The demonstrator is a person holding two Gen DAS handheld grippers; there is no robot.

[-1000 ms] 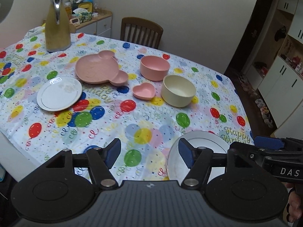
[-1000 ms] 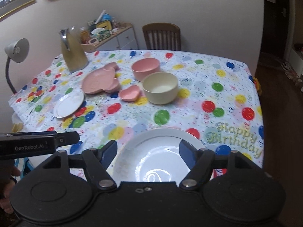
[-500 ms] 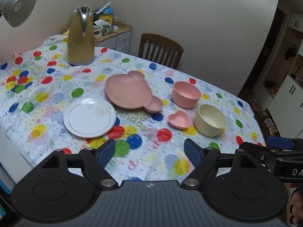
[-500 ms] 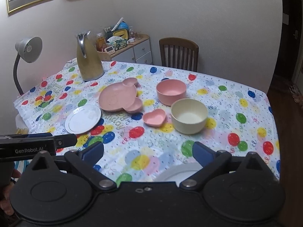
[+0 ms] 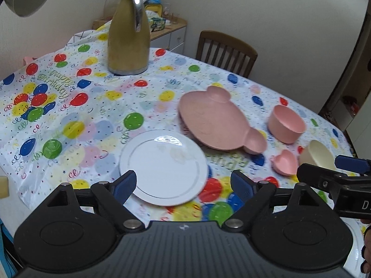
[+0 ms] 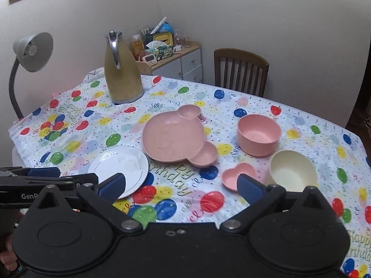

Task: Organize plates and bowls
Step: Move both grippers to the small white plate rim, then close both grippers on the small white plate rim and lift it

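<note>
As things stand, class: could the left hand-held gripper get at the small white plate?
Probably yes. The left hand-held gripper is open, the small white plate lies directly ahead between its fingers, and nothing stands between them on the tablecloth.

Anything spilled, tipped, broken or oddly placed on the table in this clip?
Nothing stands out. The small white round plate, pink bear-shaped plate, pink bowl, cream bowl and pink heart-shaped dish all sit upright, apart and empty.
</note>
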